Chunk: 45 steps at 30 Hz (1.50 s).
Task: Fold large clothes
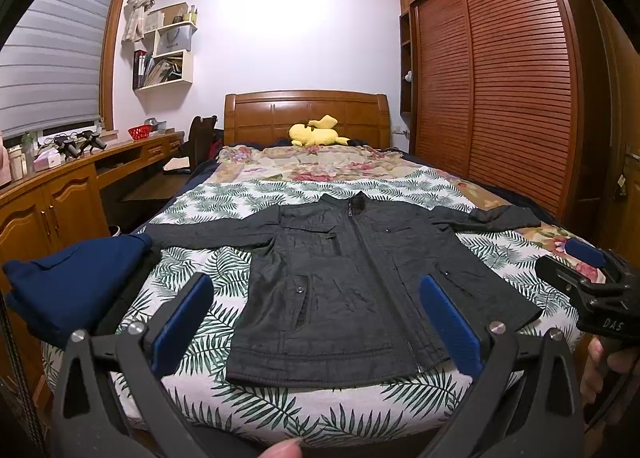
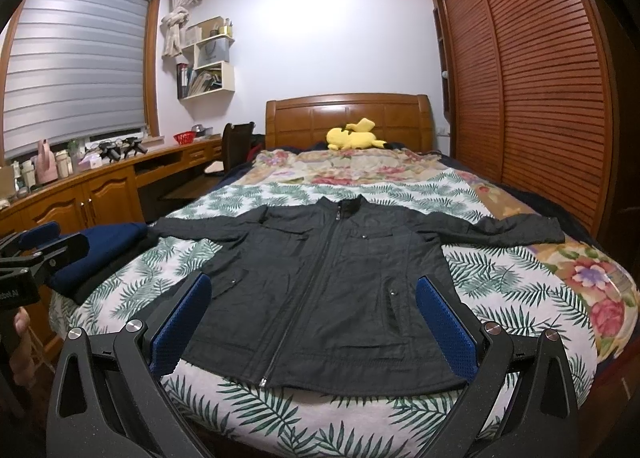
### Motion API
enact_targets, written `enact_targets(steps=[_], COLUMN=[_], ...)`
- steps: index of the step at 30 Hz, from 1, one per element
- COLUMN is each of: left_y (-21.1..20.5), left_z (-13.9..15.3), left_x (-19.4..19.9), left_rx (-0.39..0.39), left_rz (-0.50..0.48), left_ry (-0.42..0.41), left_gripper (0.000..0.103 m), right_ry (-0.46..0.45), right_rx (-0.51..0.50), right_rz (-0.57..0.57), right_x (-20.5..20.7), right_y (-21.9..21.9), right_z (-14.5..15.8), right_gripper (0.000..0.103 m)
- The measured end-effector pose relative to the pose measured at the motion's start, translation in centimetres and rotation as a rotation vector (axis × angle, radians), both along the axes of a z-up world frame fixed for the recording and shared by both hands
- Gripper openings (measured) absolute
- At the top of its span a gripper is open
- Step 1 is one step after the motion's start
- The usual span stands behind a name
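Both spread wide and holding nothing, the left hand-held gripper [image 1: 316, 322] and right hand-held gripper [image 2: 312, 322] hover at the bed's [image 2: 360, 418] foot, where the dark jacket [image 2: 328, 278] lies flat, zipped, sleeves outstretched, likely laid out ready for folding.

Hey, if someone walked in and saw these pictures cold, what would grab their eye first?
First the dark jacket, zipped and spread flat with sleeves out across the leaf-print bedspread at the foot of the bed. Next the yellow plush toy lying against the wooden headboard. Then the open blue-padded left hand-held gripper and right hand-held gripper, both short of the jacket's hem, touching nothing.
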<state>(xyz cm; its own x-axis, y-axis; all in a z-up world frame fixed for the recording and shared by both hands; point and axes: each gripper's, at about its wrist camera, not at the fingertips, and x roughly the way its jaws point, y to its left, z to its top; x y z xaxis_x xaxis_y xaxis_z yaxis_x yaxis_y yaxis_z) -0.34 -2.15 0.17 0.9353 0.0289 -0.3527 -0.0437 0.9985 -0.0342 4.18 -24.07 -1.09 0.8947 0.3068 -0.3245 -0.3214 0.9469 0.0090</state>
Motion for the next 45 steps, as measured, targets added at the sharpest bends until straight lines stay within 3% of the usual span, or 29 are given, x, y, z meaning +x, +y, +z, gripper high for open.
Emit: enact_targets(steps=[14, 31, 41, 45], left_y=[2.3, 6.8, 10.8, 13.2], left_z=[-2.8, -7.4, -8.8, -9.5], left_x=[3.9, 11.4, 18.8, 22.7], left_rx=[-0.012, -0.031, -0.035, -0.067], left_rz=[-0.026, 0.019, 0.048, 0.039], left_ry=[0.083, 0.199, 0.282, 0.312], left_gripper=[0.103, 0.103, 0.102, 0.099], right_ry=[0.031, 0.067, 0.15, 0.227], right_rx=[-0.021, -0.017, -0.075, -0.096], right_rz=[0.088, 0.218, 0.248, 0.252], right_x=[4.2, 16.9, 24.7, 27.0], right_y=[2.3, 8.0, 10.5, 10.5], right_z=[-1.8, -3.4, -8.0, -10.4], right_gripper=[0.103, 0.103, 0.103, 0.103])
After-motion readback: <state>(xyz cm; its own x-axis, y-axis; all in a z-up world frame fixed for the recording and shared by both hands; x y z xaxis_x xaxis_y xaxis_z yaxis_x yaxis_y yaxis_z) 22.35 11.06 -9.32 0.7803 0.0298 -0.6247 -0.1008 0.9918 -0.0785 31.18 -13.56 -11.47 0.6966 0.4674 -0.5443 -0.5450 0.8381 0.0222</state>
